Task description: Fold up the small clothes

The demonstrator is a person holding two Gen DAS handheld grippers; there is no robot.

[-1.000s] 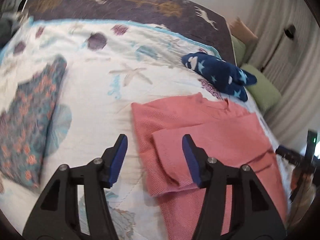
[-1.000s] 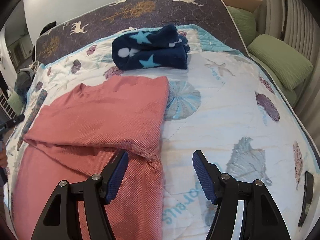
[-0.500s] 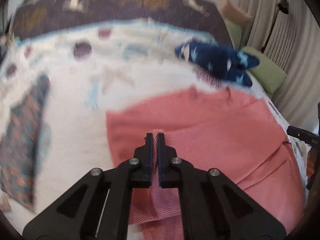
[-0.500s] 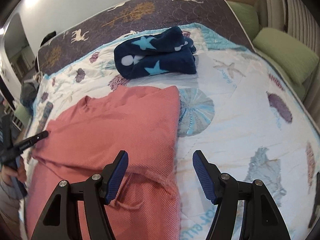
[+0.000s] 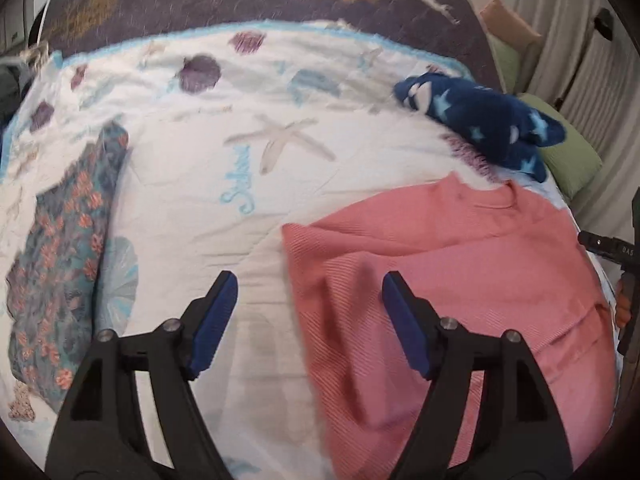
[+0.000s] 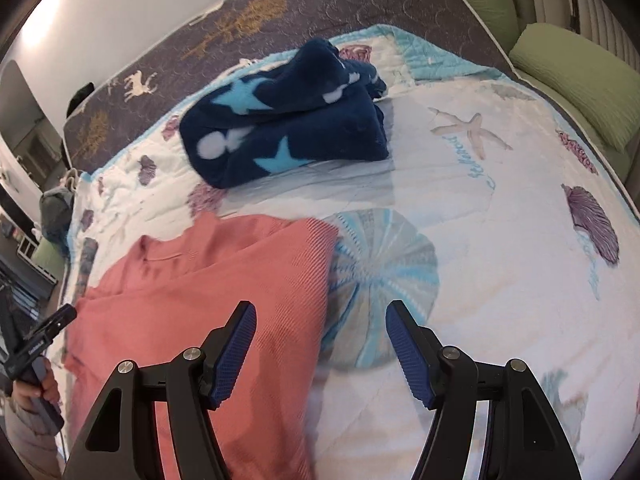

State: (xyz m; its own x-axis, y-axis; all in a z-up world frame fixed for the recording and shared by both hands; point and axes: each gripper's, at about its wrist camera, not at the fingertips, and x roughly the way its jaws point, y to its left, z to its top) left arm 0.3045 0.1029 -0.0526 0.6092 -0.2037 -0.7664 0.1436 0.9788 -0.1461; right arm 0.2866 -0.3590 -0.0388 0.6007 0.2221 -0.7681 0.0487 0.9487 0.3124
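Here, pink top (image 5: 460, 264) under left gripper (image 5: 310, 316), jaws opening

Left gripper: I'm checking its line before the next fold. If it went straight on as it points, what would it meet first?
Probably the left edge of the pink top, or the quilt beside it; depth is unclear.

Both wrist views look steeply down, close over the bed; they share the pink garment (image 5: 460, 264) (image 6: 224, 280).
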